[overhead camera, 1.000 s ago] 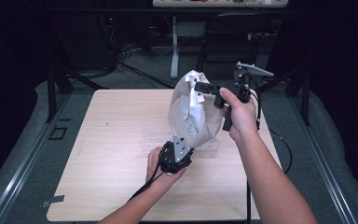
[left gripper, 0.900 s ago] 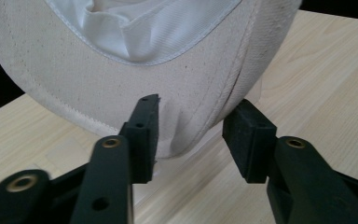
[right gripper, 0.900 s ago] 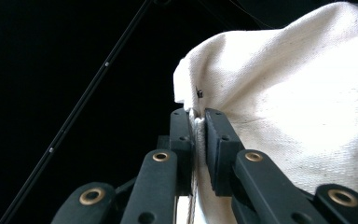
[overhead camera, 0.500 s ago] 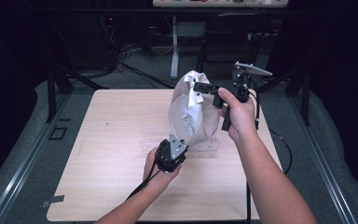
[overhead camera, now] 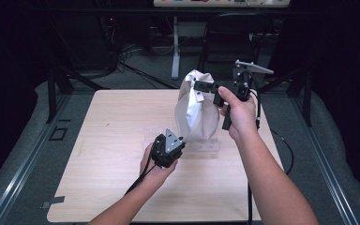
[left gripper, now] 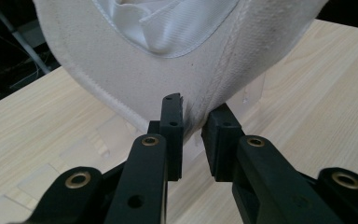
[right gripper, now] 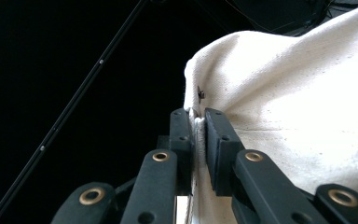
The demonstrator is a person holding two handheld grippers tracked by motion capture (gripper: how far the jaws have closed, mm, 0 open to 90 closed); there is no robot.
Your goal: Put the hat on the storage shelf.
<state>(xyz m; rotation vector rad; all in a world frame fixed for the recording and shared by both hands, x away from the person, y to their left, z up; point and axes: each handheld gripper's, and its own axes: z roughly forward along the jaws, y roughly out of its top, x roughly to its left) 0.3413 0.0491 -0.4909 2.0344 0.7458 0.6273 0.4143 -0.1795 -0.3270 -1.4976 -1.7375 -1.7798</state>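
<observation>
Cloth cap (overhead camera: pixel 196 110) held up above the table's (overhead camera: pixel 98 140) far right, top edge pinched by right gripper (overhead camera: pixel 201 87), lower edge sitting between left gripper's (left gripper: pixel 192 135) slightly parted jaws.

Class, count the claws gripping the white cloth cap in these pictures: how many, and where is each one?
2. The right claw pinches the white cap at its upper edge, held aloft. The left claw straddles the cap's lower edge, just above the table.
</observation>
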